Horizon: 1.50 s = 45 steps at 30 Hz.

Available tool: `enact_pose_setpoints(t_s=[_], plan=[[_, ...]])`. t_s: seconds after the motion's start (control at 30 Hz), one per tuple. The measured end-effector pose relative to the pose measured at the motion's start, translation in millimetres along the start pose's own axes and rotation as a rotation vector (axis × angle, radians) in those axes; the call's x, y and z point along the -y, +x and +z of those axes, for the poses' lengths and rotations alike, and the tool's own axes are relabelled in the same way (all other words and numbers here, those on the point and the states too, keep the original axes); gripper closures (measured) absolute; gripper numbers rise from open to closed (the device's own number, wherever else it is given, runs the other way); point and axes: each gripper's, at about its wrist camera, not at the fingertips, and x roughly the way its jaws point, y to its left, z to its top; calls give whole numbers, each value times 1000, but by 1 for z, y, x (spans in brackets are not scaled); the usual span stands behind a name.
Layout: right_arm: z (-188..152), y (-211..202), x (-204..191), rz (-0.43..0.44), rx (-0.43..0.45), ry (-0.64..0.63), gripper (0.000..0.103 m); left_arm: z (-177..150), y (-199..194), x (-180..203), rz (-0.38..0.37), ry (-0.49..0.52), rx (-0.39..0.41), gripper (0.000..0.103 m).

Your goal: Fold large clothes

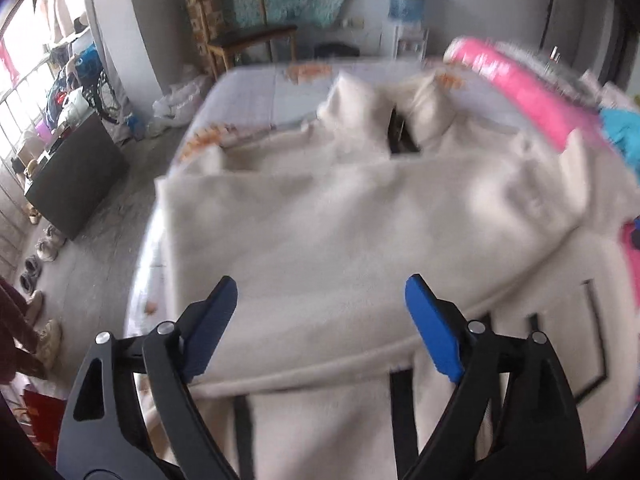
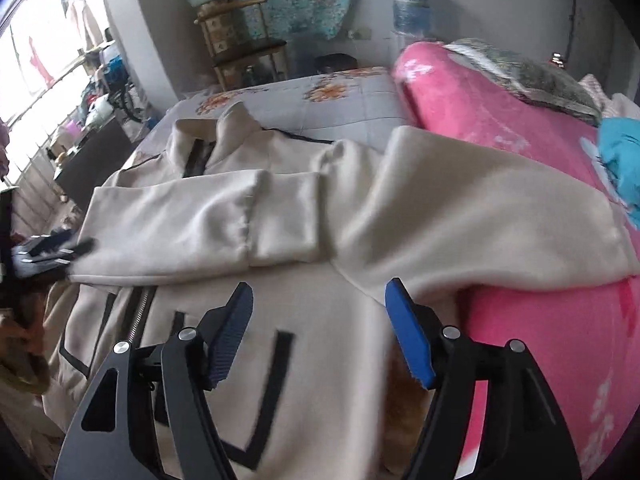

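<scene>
Cream fleece jacket with dark trim (image 2: 248,216) lies spread on the floral-sheeted bed (image 2: 352,104), sleeves folded across its chest, beside a pink blanket (image 2: 500,120). My left gripper (image 1: 320,320) and right gripper (image 2: 320,324) hover over it, jaws wide apart, holding nothing.

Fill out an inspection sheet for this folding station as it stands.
Surface: bed with floral sheet.
Job's things: cream jacket spread out, both sleeves folded across the chest.
Clutter: pink blanket along the jacket's right side; teal cloth on it.
Grippers: left gripper and right gripper open, empty, above the jacket.
Cables: nothing seen.
Surroundings: wooden chair, water bottle, shoes on floor.
</scene>
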Motion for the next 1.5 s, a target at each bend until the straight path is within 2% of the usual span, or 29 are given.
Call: enact_pose_setpoints(t_s=[0.1,0.13,0.17,0.33,0.4,0.43,0.5,0.83,0.97,1.07,1.17,1.27,1.37,1.5], plan=[[-2,24,-20,7,-44,-56,35,-12,29,8,34,11,-77,19],[-4,33,-25,7,-60,-72,35,-17,28,7,54,-5,-41,12],[-6,39,-29,9,-73,-84,35,-20,27,6,79,-10,-24,9],[-21,72,-40,-12,-163,-132,34,-31,28,-2,43,-49,-13,8],[-24,72,-43,-13,-149,-146,22,-30,32,-8,9,-98,-38,8],[-25,73,-45,-12,-157,-156,20,-29,32,-11,0,-108,-43,7],[-28,75,-48,3,-187,-178,6,-27,32,-10,2,-88,-50,7],[-29,78,-47,13,-203,-189,6,-27,31,-11,-5,-81,-45,7],[-23,67,-34,40,-214,-77,7,-26,31,-11,-7,-82,-50,7],[-17,32,-10,73,-122,15,9,-26,31,-11,-6,-82,-51,7],[-15,-15,40,64,-17,131,9,-25,31,-11,-6,-86,-56,7],[-17,-44,98,42,8,276,9,-24,32,-11,-4,-90,-61,7],[-21,-68,162,8,26,445,17,-24,32,-11,-4,-92,-64,7],[-29,-90,236,-93,60,620,26,-25,32,-11,-2,-92,-52,7]])
